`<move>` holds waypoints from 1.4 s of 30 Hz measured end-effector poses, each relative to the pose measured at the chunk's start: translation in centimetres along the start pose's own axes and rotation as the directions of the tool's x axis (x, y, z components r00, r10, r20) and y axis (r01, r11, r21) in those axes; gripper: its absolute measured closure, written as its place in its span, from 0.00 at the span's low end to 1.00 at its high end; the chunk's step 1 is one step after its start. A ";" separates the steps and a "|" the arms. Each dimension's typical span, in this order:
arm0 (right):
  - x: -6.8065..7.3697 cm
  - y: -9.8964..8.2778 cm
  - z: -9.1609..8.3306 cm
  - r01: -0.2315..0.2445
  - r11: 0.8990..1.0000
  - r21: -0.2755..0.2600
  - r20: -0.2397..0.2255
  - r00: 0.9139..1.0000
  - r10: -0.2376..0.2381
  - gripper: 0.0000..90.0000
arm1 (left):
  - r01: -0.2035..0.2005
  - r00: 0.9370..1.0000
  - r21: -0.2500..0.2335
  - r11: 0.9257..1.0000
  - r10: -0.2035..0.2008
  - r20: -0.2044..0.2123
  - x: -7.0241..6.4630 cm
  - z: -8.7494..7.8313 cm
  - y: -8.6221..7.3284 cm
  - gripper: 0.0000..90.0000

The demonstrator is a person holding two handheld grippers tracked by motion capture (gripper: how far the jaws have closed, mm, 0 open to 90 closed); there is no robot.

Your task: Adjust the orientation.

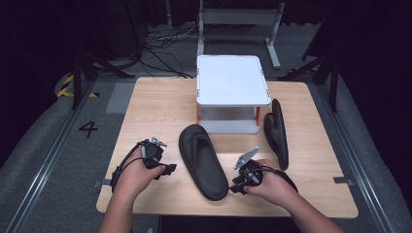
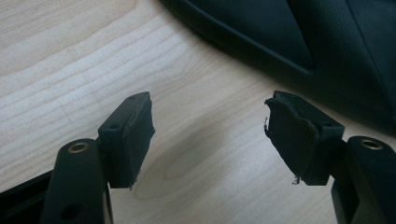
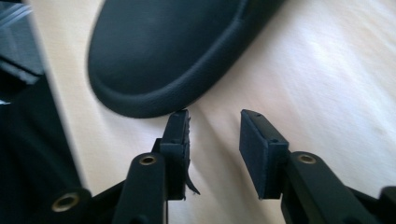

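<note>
Both grippers hang low over the table [image 1: 145,104], jaws spread and empty: the left gripper [image 2: 209,135] beside the near slipper [image 1: 201,160], the right gripper [image 3: 215,140] at its heel. It looks soft, light and bendy; pinch the sole's rim. Farther right, by the white stand [image 1: 232,80], a second slipper [image 1: 277,132] lies, probably on edge.

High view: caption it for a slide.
Two hand-held tools, left tool and right tool, flank a black slipper on the wooden table.
</note>
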State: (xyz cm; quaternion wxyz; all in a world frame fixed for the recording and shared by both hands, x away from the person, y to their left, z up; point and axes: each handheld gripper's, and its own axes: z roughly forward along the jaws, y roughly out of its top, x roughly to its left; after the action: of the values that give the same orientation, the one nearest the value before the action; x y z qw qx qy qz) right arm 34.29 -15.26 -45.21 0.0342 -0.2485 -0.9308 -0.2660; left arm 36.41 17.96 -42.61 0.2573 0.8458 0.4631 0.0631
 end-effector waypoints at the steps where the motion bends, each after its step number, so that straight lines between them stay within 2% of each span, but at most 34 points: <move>1: 0.0 0.0 -0.1 -0.004 1.000 -0.006 0.006 1.000 0.004 0.69 | -0.004 1.000 -0.010 1.000 0.004 -0.003 0.2 0.1 0.2 0.36; 3: -0.4 -0.2 -0.8 -0.023 0.999 -0.031 0.036 0.999 0.024 0.69 | 0.001 1.000 -0.037 0.999 -0.002 -0.020 0.5 0.5 0.5 0.37; 5: -1.1 -0.6 -1.7 -0.044 0.998 -0.053 0.072 0.996 0.048 0.69 | -0.012 0.999 -0.051 0.999 0.009 -0.051 0.8 1.0 0.9 0.39; 6: -1.1 -0.6 -1.7 -0.044 0.998 -0.053 0.072 0.996 0.048 0.69 | -0.012 0.999 -0.051 0.999 0.009 -0.051 0.8 1.0 0.9 0.39; 8: -1.7 -1.1 -2.4 -0.063 0.995 -0.076 0.101 0.992 0.071 0.69 | -0.035 0.995 -0.055 0.998 0.030 -0.091 1.1 1.7 1.5 0.41; 12: -2.1 -2.0 -3.3 -0.093 0.990 -0.105 0.121 0.987 0.106 0.67 | -0.039 0.993 -0.034 0.999 0.035 -0.109 1.6 3.4 2.5 0.42; 15: -2.3 -2.5 -3.7 -0.106 0.987 -0.119 0.135 0.983 0.121 0.66 | -0.055 0.989 -0.014 0.998 0.053 -0.138 1.8 4.5 3.2 0.41; 17: -2.5 -3.0 -3.9 -0.112 0.986 -0.121 0.148 0.980 0.130 0.65 | -0.042 0.987 -0.004 0.999 0.041 -0.154 1.7 5.2 3.5 0.39; 19: -2.4 -3.4 -3.9 -0.122 0.985 -0.120 0.163 0.976 0.141 0.64 | -0.039 0.988 -0.004 0.999 0.038 -0.151 1.7 5.4 3.7 0.39; 21: -2.3 -3.6 -3.7 -0.126 0.984 -0.124 0.166 0.975 0.146 0.63 | -0.049 0.991 -0.025 0.998 0.046 -0.127 1.5 5.7 4.0 0.40; 22: -2.3 -3.6 -3.7 -0.132 0.984 -0.123 0.165 0.975 0.151 0.63 | -0.053 0.995 -0.050 0.997 0.049 -0.087 1.0 6.0 4.4 0.41; 23: -2.3 -3.6 -3.7 -0.132 0.984 -0.123 0.165 0.975 0.151 0.63 | -0.053 0.995 -0.050 0.997 0.049 -0.087 1.0 6.0 4.4 0.41; 24: -2.4 -3.8 -3.7 -0.138 0.982 -0.125 0.169 0.973 0.158 0.63 | -0.063 0.997 -0.068 0.996 0.060 -0.048 0.4 6.3 4.8 0.40; 25: -2.4 -3.8 -3.7 -0.138 0.982 -0.125 0.169 0.973 0.158 0.63 | -0.063 0.997 -0.068 0.996 0.060 -0.048 0.4 6.3 4.8 0.39; 29: -2.6 -4.1 -3.5 -0.155 0.981 -0.119 0.177 0.969 0.174 0.63 | -0.098 0.995 -0.073 0.992 0.098 -0.005 -1.4 7.2 5.8 0.38; 35: -2.9 -4.4 -3.7 -0.160 0.979 -0.123 0.181 0.967 0.181 0.63 | -0.104 0.994 -0.068 0.992 0.105 0.012 -1.7 7.1 5.7 0.36; 39: -3.1 -4.3 -5.2 -0.157 0.974 -0.166 0.203 0.961 0.190 0.63 | -0.087 0.996 -0.078 0.993 0.087 0.003 -1.4 6.0 5.3 0.35; 42: -3.3 -4.3 -6.6 -0.160 0.965 -0.209 0.220 0.954 0.206 0.62 | -0.072 0.997 -0.082 0.994 0.072 -0.006 -1.1 5.0 5.1 0.35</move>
State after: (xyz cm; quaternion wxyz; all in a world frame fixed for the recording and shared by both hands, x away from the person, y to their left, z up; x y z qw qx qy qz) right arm 34.66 -23.28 -42.29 -0.0774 -0.3663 -0.8715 -0.3167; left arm 41.33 13.01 -44.23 0.2885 0.8506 0.4297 0.0926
